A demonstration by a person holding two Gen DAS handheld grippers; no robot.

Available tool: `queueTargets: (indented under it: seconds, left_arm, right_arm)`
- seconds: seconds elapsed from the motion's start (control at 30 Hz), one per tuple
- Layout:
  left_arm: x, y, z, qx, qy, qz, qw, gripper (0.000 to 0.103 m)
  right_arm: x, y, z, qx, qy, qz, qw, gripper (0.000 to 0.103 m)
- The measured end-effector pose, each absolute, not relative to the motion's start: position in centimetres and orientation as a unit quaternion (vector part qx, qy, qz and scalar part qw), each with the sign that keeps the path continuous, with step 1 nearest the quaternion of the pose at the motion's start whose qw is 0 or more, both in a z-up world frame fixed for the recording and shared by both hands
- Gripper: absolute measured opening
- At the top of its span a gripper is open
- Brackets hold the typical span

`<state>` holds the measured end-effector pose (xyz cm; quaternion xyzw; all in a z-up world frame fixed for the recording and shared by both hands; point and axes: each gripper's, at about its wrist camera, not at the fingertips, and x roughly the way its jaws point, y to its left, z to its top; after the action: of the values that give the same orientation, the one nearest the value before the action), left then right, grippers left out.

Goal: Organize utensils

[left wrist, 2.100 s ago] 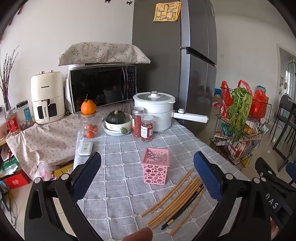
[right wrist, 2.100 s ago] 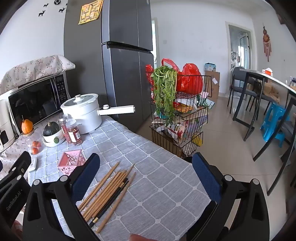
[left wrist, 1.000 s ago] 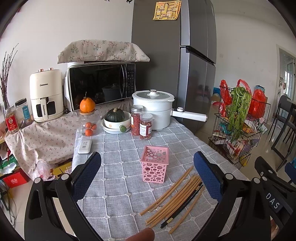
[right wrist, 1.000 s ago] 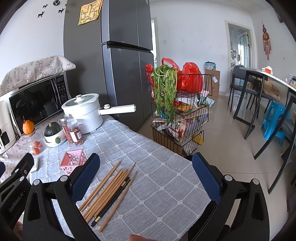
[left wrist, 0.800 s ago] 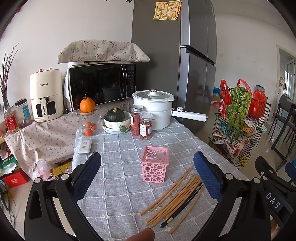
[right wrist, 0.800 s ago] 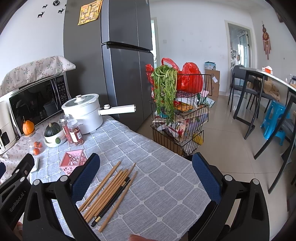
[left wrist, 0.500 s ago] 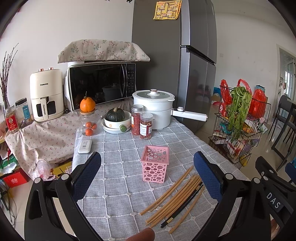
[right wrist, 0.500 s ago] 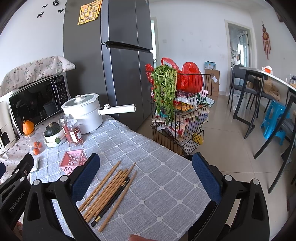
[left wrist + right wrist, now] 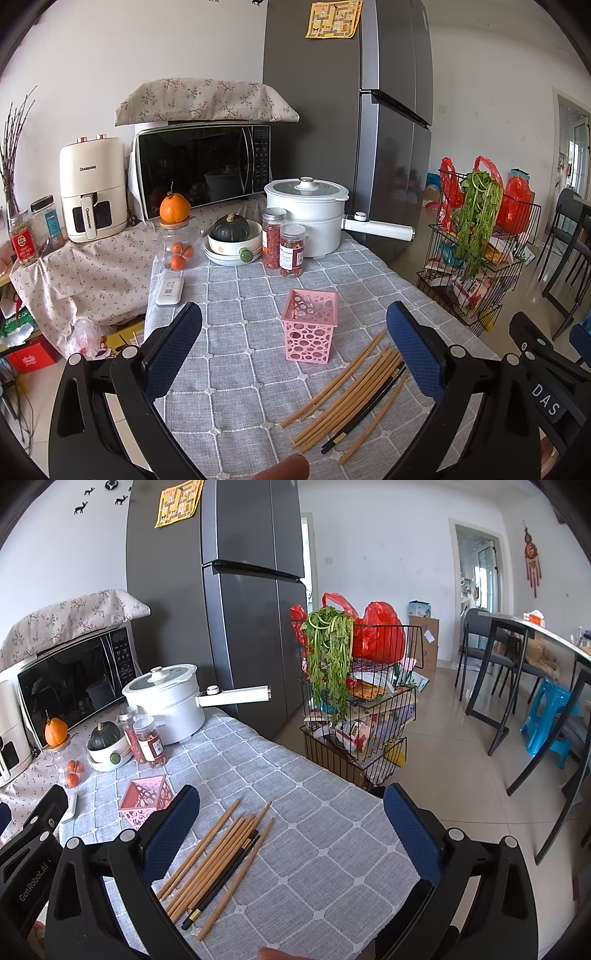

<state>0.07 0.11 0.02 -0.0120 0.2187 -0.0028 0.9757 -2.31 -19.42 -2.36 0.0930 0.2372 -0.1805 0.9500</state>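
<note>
Left hand-held gripper (image 9: 293,345): spread wide, empty, hovering above the near part of the worktop (image 9: 236,295); pads well apart, nothing between them.
Right hand-held gripper (image 9: 291,829): also spread wide and empty, raised over the right side of the cloth; left pad above the near ends of the sticks, not touching.
Chopsticks (image 9: 351,391): loose fan lying flat on the grey checked cloth, mostly pale wood, one black stick (image 9: 221,880) among them; tips pointing toward the basket, near ends close to the front edge.
Pink basket (image 9: 310,325): upright, perforated, apparently empty, just beside the far tips of the sticks; seen tilted by the lens in the right view (image 9: 146,799).
Behind: two red-filled jars (image 9: 282,243), a white pot (image 9: 306,216) with a long handle, a bowl holding a dark squash (image 9: 231,229).
Stage, as judged: nothing picked up yet; all sticks still to go into the basket.
Risk, rolling: thin round sticks packed together; closing on one likely to nudge neighbours toward the front edge and off.
Risk, basket: light plastic, likely to tip or slide if a stick enters at a slant or strikes the rim.
Risk, grasp: flat-lying sticks hard to pinch; pads may scrape and bunch the cloth.
Risk, collision: both tools working the same small patch.
</note>
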Motion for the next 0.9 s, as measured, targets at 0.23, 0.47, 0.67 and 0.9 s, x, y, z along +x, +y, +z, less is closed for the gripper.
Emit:
queueTargets:
  seconds: [0.23,0.47,0.67,0.9]
  left_arm:
    - [0.09,0.09,0.02,-0.011,0.219,-0.003,0.976,0.096]
    - [0.09,0.09,0.02,-0.011,0.22,-0.003,0.976,0.096]
    - [0.1,0.09,0.02,-0.011,0.22,-0.003,0.975,0.096]
    - [0.11,0.08,0.01,-0.011,0.221,-0.003,0.975,0.096]
  right_arm:
    - [-2.31,-19.41,-2.37,0.093,0.238,-0.18,0.95,0.097]
    - [-2.29,-19.36,-2.35,0.092,0.238,-0.181,0.95,0.097]
    - [-2.42,-19.3,-2.49,0.092,0.239,-0.181,0.95,0.097]
    - [-2.6,-19.4,-2.61,0.094,0.24,-0.182,0.949,0.097]
